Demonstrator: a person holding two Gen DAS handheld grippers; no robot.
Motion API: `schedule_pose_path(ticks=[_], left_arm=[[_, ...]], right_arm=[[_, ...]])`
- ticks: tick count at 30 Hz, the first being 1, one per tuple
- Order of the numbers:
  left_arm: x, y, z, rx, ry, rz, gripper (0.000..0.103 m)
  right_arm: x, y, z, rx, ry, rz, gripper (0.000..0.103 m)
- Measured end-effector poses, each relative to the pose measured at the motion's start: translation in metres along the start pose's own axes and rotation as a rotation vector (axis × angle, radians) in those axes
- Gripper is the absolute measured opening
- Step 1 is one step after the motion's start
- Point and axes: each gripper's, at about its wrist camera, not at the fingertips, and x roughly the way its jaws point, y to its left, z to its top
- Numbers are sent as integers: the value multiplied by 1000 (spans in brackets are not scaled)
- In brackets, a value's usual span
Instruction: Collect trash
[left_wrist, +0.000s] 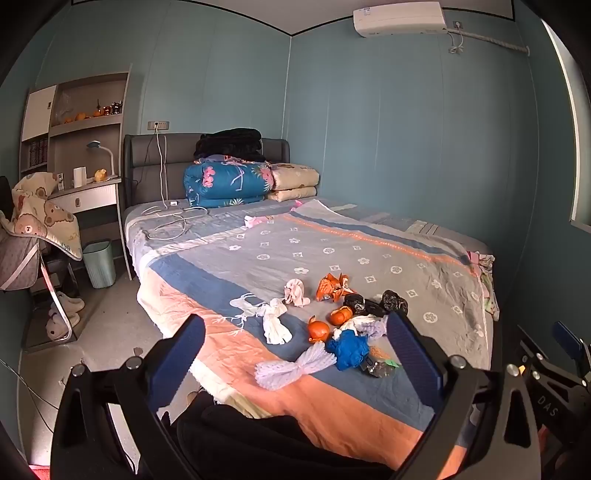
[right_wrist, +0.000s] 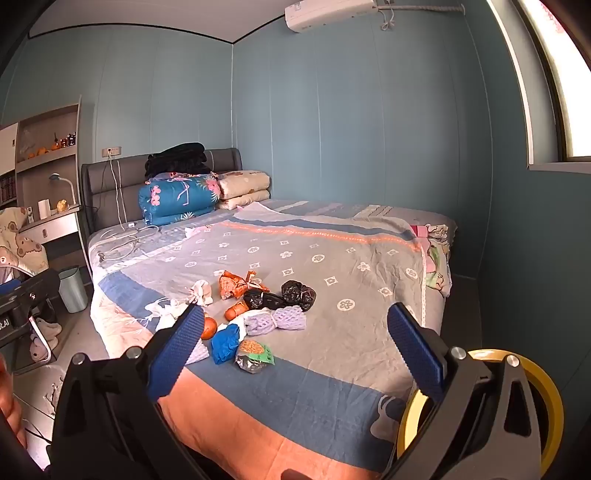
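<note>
A heap of trash lies on the bed's near part: a crumpled blue wad (left_wrist: 348, 348) (right_wrist: 226, 343), white foam net sleeves (left_wrist: 291, 366) (right_wrist: 275, 320), white tissues (left_wrist: 275, 322), orange peels (left_wrist: 318, 329) (right_wrist: 236, 311), an orange wrapper (left_wrist: 331, 287) (right_wrist: 236, 285), black plastic bags (left_wrist: 376, 304) (right_wrist: 282, 295) and a snack packet (right_wrist: 255, 356). My left gripper (left_wrist: 295, 354) is open and empty, hovering in front of the heap. My right gripper (right_wrist: 295, 347) is open and empty, above the bed just right of the heap.
The bed (left_wrist: 369, 254) has folded quilts (left_wrist: 225, 184) and charger cables (left_wrist: 173, 218) at its head. A pale green trash bin (left_wrist: 99, 264) (right_wrist: 72, 288) stands on the floor left of the bed, by a desk (left_wrist: 88, 195) and a draped chair (left_wrist: 33, 229). A yellow-rimmed round object (right_wrist: 539, 398) is at lower right.
</note>
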Motion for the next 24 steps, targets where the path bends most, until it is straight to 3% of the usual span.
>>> schedule_pose_path(ticks=[24], left_arm=[[5,3,-7,4,27,-10,95]], right_arm=[[4,-2,-1,7,9,1,95]])
